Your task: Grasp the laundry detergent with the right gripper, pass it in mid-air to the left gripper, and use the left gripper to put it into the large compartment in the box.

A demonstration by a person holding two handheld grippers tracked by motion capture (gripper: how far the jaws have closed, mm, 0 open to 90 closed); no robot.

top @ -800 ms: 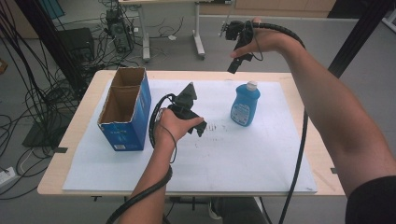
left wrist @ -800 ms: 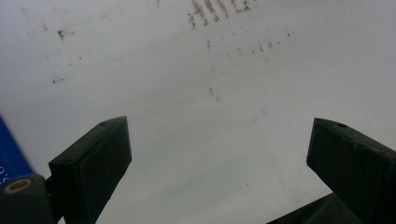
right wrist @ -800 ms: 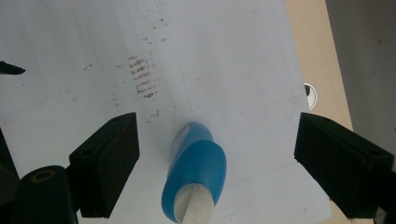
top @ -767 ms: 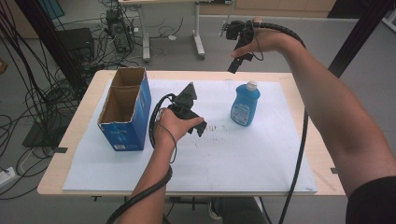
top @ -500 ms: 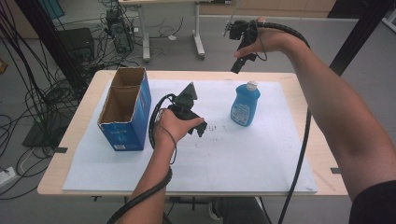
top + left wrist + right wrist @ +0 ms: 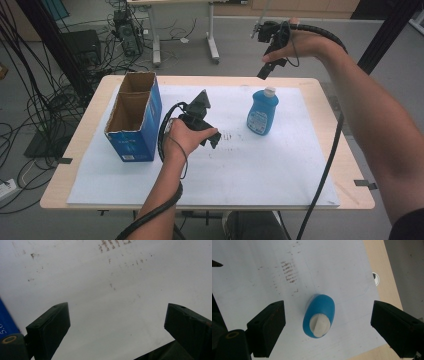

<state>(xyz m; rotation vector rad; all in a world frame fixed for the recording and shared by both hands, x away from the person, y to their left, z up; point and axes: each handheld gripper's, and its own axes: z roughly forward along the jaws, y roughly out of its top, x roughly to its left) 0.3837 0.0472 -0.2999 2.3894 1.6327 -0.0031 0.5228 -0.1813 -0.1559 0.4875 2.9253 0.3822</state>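
While poised high above the blue bottle [image 6: 319, 315], right gripper [image 6: 266, 65] lined up for a top-down grasp.

Jaws spread wide and empty, framing the bottle's white cap [image 6: 320, 326] from overhead in the right gripper view. Bottle upright on the white sheet [image 6: 280, 165], right of centre, well apart from the open blue cardboard box [image 6: 134, 117] at the left. Left gripper [image 6: 212, 142] low over the sheet between box and bottle, jaws likewise parted, nothing between them. Likely step: approach before pickup. Next move calls for a straight descent, keeping the cap centred, then closing on the neck or body without tipping it.
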